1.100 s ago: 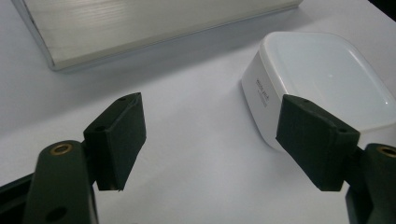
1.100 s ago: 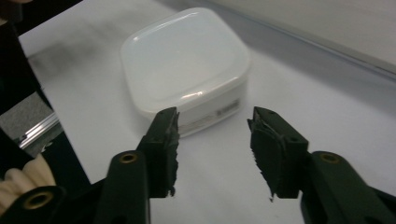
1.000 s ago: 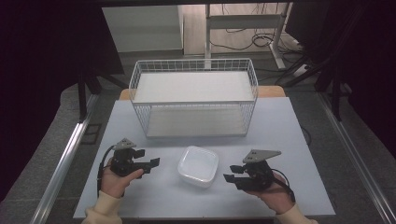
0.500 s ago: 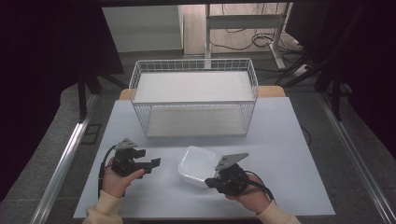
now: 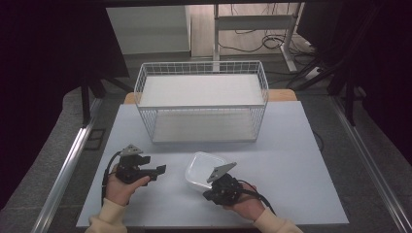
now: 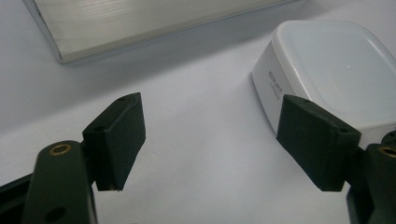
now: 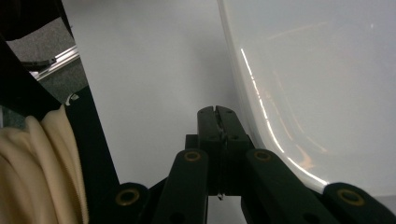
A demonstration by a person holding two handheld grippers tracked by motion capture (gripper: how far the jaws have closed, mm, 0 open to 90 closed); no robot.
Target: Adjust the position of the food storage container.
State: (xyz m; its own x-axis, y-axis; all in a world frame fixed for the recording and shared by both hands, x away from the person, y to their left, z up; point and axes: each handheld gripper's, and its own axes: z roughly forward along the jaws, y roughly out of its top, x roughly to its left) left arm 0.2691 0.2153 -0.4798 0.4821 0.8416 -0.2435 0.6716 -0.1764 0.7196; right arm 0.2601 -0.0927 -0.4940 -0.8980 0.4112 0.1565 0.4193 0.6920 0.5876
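Sitting on the table (image 5: pixel 291 160), near the front edge, is the box (image 5: pixel 204 170), a white plastic tub with its lid on. It lies between the two hands. It looks light, and stiff enough to keep its shape. The sides look smooth and shiny, so it could slip. Its walls are cloudy, so I cannot tell if anything is inside.

Behind it stands the basket (image 5: pixel 201 104), made of white wire, well apart from the box. I see nothing in it but a flat white floor.

The right claw (image 5: pixel 210 194) is pressed tight shut, with nothing between its jaws. They have just been closing. In the right gripper view its tips (image 7: pixel 217 121) sit low beside the box wall (image 7: pixel 308 70), very close; I cannot tell if they touch.

The left claw (image 5: pixel 158 171) is wide open and holds nothing. Its far jaw is near the box side (image 6: pixel 327 70).

I think a good hold is across the box's rim or short side, where the lid edge gives the pads a lip. A pinch on the bare slick wall may slide off.
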